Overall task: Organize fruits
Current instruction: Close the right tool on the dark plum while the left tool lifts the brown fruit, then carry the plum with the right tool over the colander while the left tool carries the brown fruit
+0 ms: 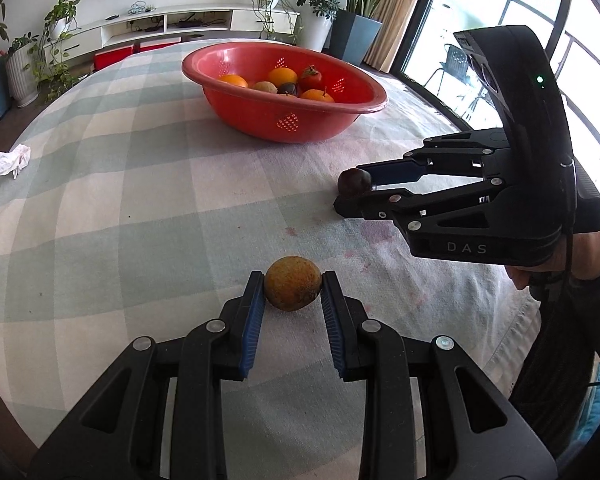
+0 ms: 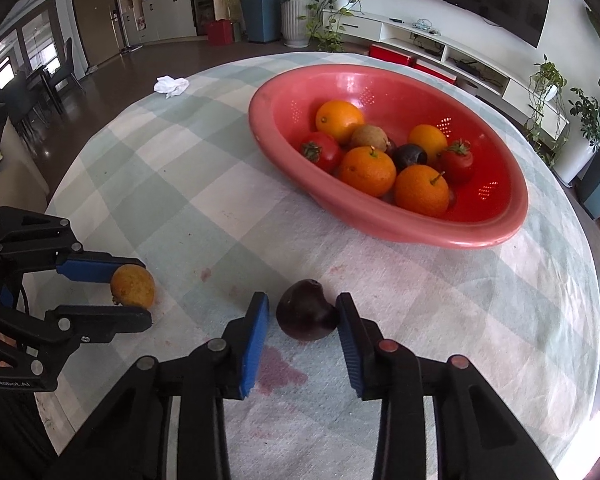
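A red basin (image 1: pixel 340 118) (image 2: pixel 380 224) at the table's far side holds several oranges, tomatoes and darker fruits. My left gripper (image 1: pixel 293 280) (image 2: pixel 134 290) has its blue pads against both sides of a yellow-brown round fruit (image 1: pixel 292 289) (image 2: pixel 133 285) resting on the tablecloth. My right gripper (image 2: pixel 302 306) (image 1: pixel 354 186) straddles a dark purple fruit (image 2: pixel 306 314) (image 1: pixel 354 182) on the cloth. Its right pad touches the fruit and a small gap shows at the left pad.
A checked cloth (image 1: pixel 120 200) (image 2: pixel 180 184) with purple stains covers the round table. A crumpled white tissue (image 1: pixel 12 159) (image 2: pixel 171 85) lies near the far left edge. Plants, a TV cabinet and windows surround the table.
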Action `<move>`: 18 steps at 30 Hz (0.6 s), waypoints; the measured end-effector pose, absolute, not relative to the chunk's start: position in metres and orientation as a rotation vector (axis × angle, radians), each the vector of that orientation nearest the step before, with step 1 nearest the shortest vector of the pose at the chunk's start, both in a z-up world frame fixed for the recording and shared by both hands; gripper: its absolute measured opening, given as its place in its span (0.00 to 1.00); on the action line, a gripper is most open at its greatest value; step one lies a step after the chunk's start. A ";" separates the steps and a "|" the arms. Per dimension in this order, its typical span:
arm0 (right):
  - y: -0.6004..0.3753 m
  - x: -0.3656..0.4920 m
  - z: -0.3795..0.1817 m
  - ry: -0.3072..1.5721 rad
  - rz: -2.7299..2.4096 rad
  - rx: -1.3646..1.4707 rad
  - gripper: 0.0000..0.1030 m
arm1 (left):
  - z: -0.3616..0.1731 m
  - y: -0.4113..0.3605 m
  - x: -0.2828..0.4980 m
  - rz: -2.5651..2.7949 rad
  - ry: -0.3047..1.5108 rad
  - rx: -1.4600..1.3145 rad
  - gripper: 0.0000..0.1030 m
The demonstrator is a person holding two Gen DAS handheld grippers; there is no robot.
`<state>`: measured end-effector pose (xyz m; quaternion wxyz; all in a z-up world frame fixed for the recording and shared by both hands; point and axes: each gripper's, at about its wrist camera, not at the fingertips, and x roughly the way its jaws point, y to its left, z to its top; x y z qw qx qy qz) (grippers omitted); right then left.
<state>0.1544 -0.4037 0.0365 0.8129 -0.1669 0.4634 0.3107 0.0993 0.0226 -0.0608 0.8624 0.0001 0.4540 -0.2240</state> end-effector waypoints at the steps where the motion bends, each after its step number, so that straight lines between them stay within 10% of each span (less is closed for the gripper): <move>1: -0.404 0.154 0.037 0.989 0.660 -0.357 0.33 | -0.061 0.022 0.099 -0.470 0.952 0.001 0.26; 18: -0.427 0.136 0.070 0.933 0.659 -0.244 0.31 | -0.053 0.020 0.099 -0.462 0.935 0.004 0.26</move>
